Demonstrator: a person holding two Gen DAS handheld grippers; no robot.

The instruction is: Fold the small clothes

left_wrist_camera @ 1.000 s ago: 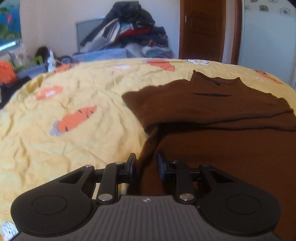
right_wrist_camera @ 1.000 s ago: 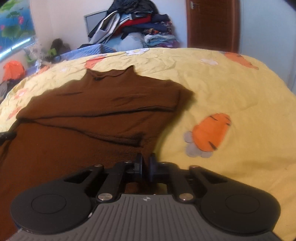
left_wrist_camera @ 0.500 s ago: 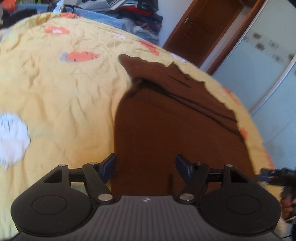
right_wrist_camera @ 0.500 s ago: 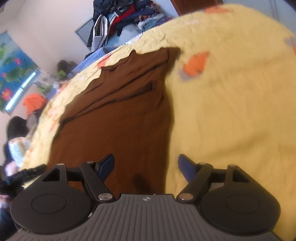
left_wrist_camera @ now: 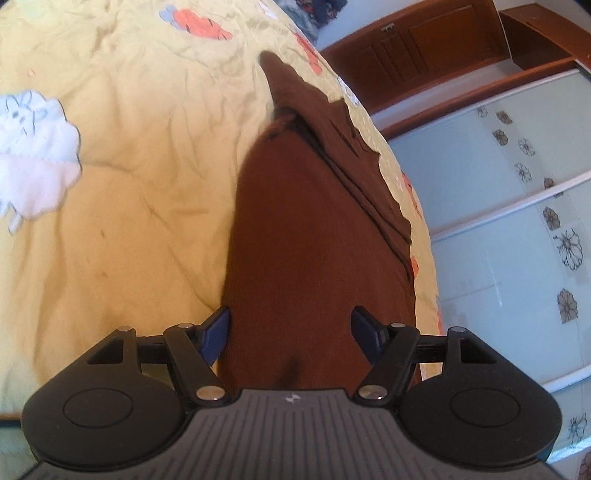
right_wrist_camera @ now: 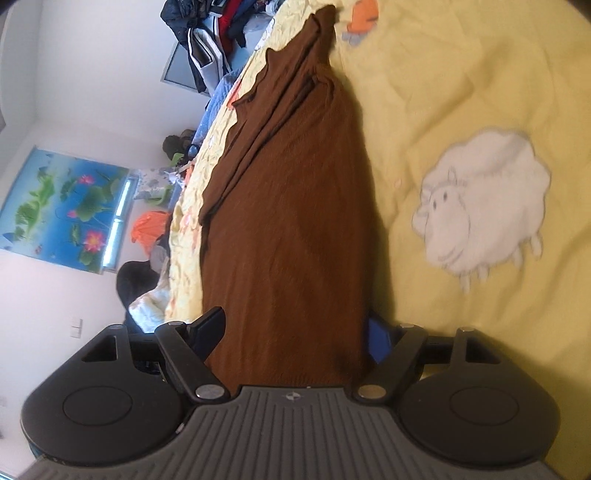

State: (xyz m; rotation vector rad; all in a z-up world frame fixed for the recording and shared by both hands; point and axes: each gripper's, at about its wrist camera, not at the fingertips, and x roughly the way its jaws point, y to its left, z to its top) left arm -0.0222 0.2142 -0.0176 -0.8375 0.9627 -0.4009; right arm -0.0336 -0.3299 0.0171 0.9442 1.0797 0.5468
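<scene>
A brown sweater (left_wrist_camera: 314, 240) lies flat on the yellow bedsheet (left_wrist_camera: 129, 184), its sleeves folded across the far end. My left gripper (left_wrist_camera: 291, 332) is open wide at the sweater's near hem, and the cloth runs between its fingers without the pads pressing on it. In the right wrist view the same sweater (right_wrist_camera: 291, 221) stretches away from my right gripper (right_wrist_camera: 293, 334), which is also open wide. The hem sits between its fingers, and the cloth's edge covers part of the right blue pad (right_wrist_camera: 380, 338).
The sheet carries a white sheep print (right_wrist_camera: 484, 199) and orange carrot prints (left_wrist_camera: 199, 26). A heap of clothes (right_wrist_camera: 218, 33) stands beyond the bed's far end. Glass wardrobe doors (left_wrist_camera: 517, 221) and a wooden door (left_wrist_camera: 424, 48) border one side, and a pond picture (right_wrist_camera: 62, 206) hangs opposite.
Both grippers have opened from a narrow pinch on the sweater to a wide stance. Both have drawn back to the near hem and rolled, so the bed now looks tilted.
</scene>
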